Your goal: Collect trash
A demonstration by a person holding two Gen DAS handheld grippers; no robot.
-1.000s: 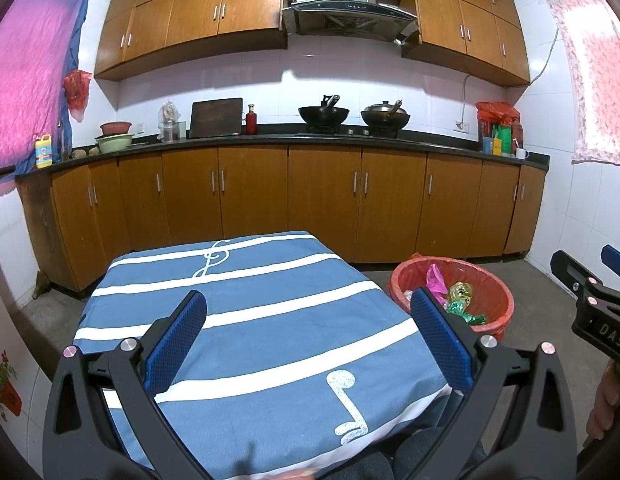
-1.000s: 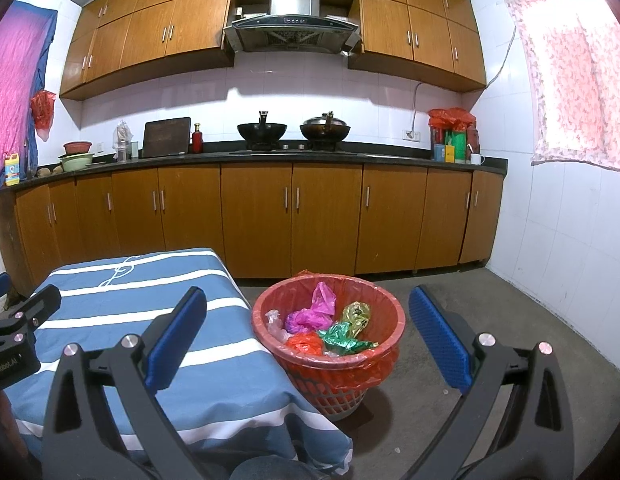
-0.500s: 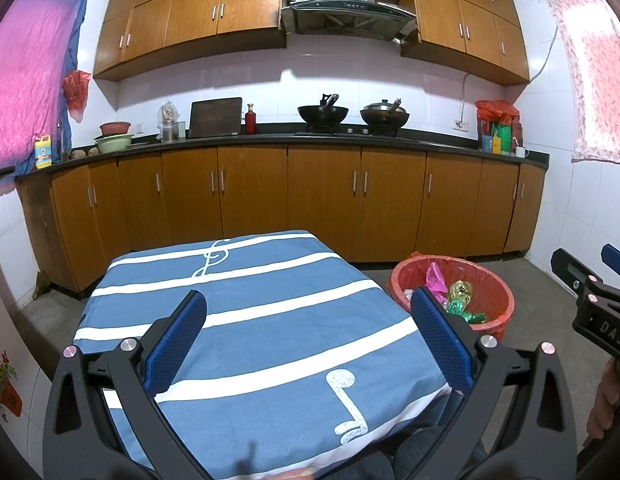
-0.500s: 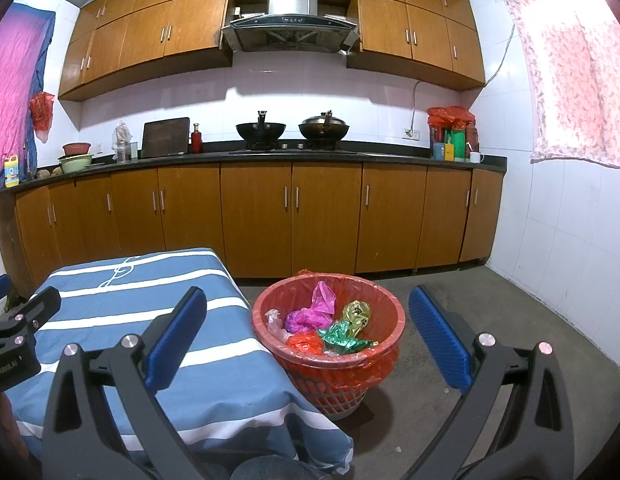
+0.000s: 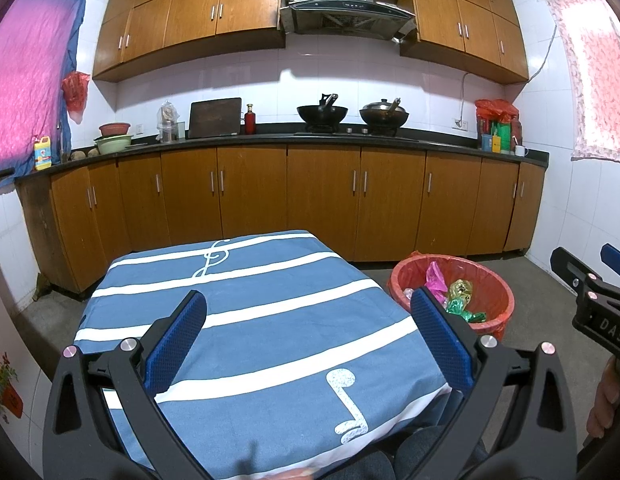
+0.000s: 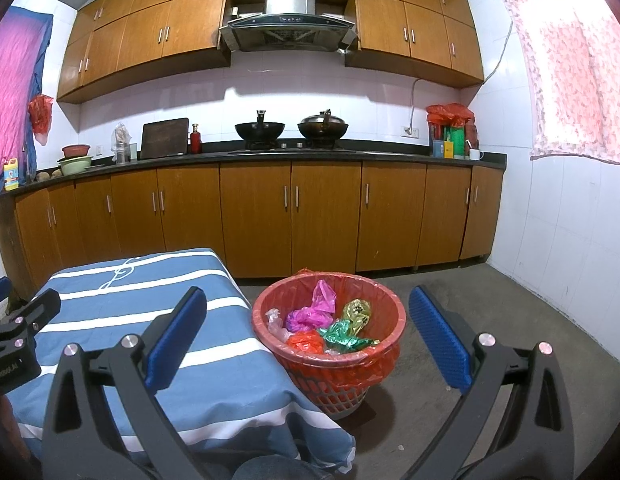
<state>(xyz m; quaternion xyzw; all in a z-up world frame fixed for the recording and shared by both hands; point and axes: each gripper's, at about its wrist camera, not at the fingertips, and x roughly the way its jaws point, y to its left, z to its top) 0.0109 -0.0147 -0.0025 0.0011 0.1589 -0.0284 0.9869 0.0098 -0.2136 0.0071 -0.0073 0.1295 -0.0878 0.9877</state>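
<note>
- Left wrist view: nothing has visibly shifted over the last second. The left gripper (image 5: pixel 308 338) still hangs above the striped desk (image 5: pixel 246 320) with its jaws wide apart and nothing between them.
- The cloth shows no litter anywhere in sight. The trash (image 5: pixel 456 294) already lies in the red basket (image 5: pixel 494 286) on the floor off the desk's right corner, so collecting looks finished, or nearly so.
- The right gripper's body juts in at the right edge, held by a hand (image 5: pixel 604 404).
- Right wrist view: likewise unchanged. The right gripper (image 6: pixel 308 334) stays over the gap between desk edge (image 6: pixel 214 280) and basket (image 6: pixel 394 320), jaws spread wide and bare.
- Crumpled pink, green, gold and orange wrappers (image 6: pixel 330 326) fill the lined basket; none hangs over its rim.
- The room is a kitchen: wooden cabinets (image 6: pixel 294 212), a dark worktop with two woks, and a grey concrete floor (image 6: pixel 490 312) carrying a few tiny specks, too small to identify as trash.
</note>
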